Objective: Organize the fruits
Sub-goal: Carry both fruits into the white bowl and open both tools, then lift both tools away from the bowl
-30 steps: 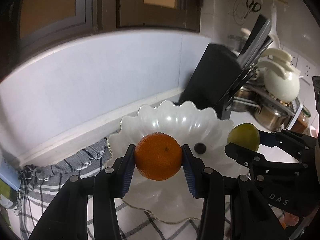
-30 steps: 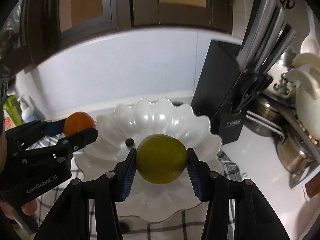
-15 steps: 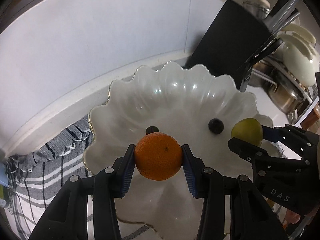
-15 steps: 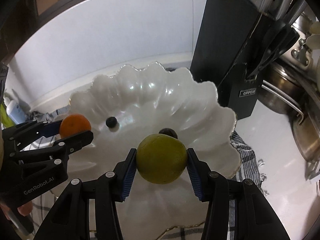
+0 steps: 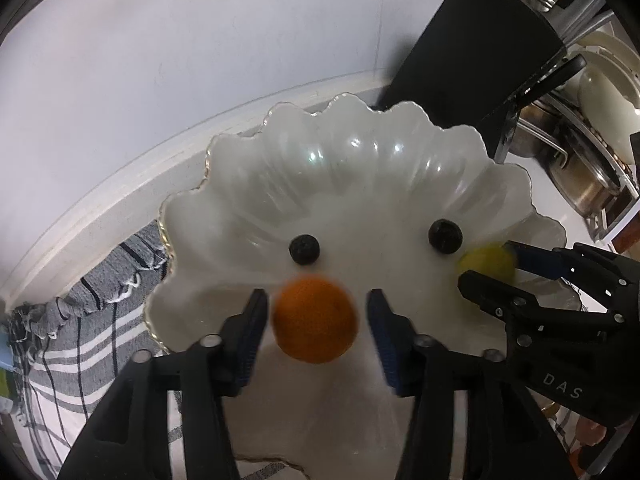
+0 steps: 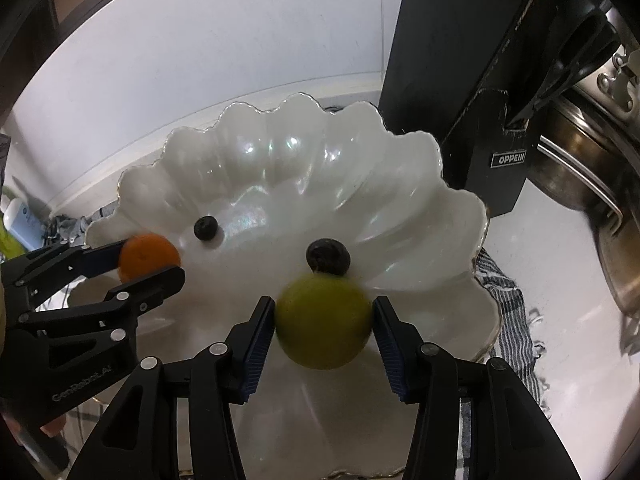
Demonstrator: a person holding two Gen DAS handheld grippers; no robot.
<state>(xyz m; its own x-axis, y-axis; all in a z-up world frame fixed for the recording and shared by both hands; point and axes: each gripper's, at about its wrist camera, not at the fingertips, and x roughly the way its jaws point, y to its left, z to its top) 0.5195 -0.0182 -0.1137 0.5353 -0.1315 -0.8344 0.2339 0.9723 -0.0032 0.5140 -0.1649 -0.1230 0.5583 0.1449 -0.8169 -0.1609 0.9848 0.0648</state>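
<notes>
**Orange and green fruit over the white bowl**

Orange fruit first: we see the orange (image 5: pixel 315 318) between the two blue pads of our left tongs (image 5: pixel 316 338), over the near part of the white bowl (image 5: pixel 360 168). It looks blurry. We can see a thin gap on each side of it, so the pads (image 5: pixel 251 336) are not pressing on it. The left jaws have just been opening, with the orange between them.

Our right tongs (image 6: pixel 324 338) have the green fruit (image 6: pixel 323 321) between their blue pads. It sits over the near part of the same bowl. The right jaws have just been opening a little too. The pads look very close to the fruit, with only a sliver of space on the right side, so we cannot tell for sure if they press on it.

Two small dark berries lie inside the bowl. One berry (image 5: pixel 305 249) is just past the orange. The other dark berry (image 6: pixel 328 256) is right behind the green fruit and seems to touch it in the right wrist view.

The bowl has a wavy edge like a shell, with a thin gold line along it. It rests on a grey and white striped cloth (image 5: pixel 92 320) on the counter. Behind the bowl stands a black knife block (image 6: pixel 472 80) with dark handles sticking out. Shiny metal pots (image 6: pixel 576 168) sit to the right of it. A pale wall (image 5: pixel 180 60) rises behind everything.
</notes>
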